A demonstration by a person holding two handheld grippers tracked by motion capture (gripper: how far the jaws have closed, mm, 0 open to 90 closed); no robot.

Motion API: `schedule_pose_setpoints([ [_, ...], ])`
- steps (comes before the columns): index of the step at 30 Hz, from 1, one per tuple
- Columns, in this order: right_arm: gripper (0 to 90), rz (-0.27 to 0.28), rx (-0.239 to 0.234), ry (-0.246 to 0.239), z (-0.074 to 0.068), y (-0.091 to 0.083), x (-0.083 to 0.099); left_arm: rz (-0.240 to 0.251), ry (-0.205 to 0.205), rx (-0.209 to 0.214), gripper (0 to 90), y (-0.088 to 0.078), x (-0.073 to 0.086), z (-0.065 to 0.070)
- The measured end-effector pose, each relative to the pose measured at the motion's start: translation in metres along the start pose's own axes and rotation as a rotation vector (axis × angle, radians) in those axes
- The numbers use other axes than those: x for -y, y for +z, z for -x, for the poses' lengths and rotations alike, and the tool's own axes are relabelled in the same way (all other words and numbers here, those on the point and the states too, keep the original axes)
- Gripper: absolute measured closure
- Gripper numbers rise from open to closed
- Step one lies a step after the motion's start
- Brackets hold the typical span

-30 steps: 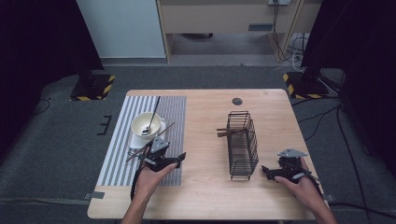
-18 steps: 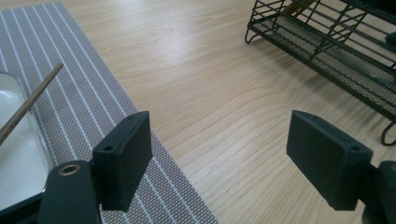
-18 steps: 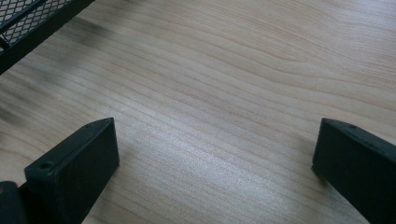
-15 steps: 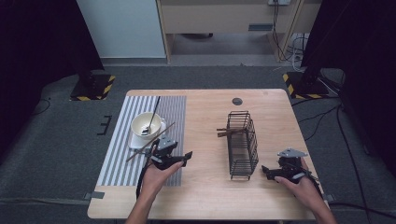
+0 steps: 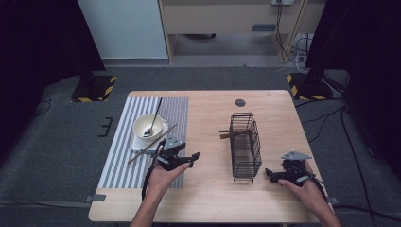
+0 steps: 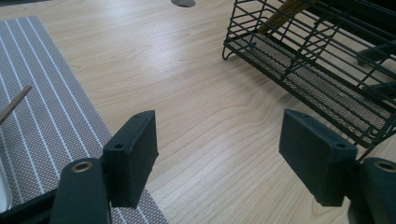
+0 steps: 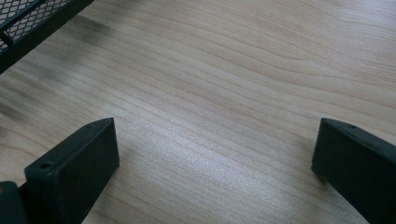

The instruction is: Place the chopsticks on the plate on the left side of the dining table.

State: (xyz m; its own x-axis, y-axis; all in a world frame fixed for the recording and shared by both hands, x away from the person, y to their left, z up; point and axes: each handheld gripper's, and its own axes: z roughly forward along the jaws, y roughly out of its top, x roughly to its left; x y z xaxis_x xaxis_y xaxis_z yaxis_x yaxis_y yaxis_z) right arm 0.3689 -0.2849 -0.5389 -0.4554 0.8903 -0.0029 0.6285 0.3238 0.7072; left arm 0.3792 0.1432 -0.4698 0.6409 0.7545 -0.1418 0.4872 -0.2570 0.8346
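A black wire basket (image 5: 246, 146) lies on its side at the table's middle right, with wooden chopsticks (image 5: 227, 135) poking out of its left side. A white bowl (image 5: 140, 124) holding a spoon (image 5: 155, 115) sits on the striped mat (image 5: 118, 165), and one chopstick (image 5: 137, 157) lies slanted beside it. My left gripper (image 5: 193, 159) hovers at the mat's right edge, pointing toward the basket (image 6: 317, 70). It is open, its jaws have just been closing, and nothing is between them. My right gripper (image 5: 269, 174) rests open on bare wood, right of the basket.
A round grommet (image 5: 240, 102) sits in the table's far middle. Bare wood lies between the mat and the basket. In the right gripper view, the basket's mesh corner (image 7: 28, 18) is at the top left. Dark floor surrounds the table.
My left gripper has moved right and a little up, away from the bowl toward the table's middle. The right gripper has stayed where it was.
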Motion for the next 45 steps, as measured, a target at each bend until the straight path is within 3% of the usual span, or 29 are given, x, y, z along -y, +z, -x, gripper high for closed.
schedule_pose_setpoints([
  [16, 0.3, -0.002, -0.003, -0.001, 0.000, 0.000, 0.000, 0.002, 0.009, 0.034, 33.3, 0.003, -0.013, 0.011],
  [31, 0.3, 0.000, -0.003, -0.001, 0.000, 0.000, 0.000, 0.035, 0.001, 0.063, 36.9, 0.008, -0.030, 0.024],
  [41, 0.3, -0.002, -0.003, -0.001, 0.000, 0.000, 0.000, 0.063, -0.018, 0.083, 43.6, 0.011, -0.036, 0.028],
  [45, 0.2, -0.002, -0.005, -0.002, 0.000, 0.000, 0.000, 0.072, -0.001, 0.084, 47.9, 0.009, -0.043, 0.030],
])
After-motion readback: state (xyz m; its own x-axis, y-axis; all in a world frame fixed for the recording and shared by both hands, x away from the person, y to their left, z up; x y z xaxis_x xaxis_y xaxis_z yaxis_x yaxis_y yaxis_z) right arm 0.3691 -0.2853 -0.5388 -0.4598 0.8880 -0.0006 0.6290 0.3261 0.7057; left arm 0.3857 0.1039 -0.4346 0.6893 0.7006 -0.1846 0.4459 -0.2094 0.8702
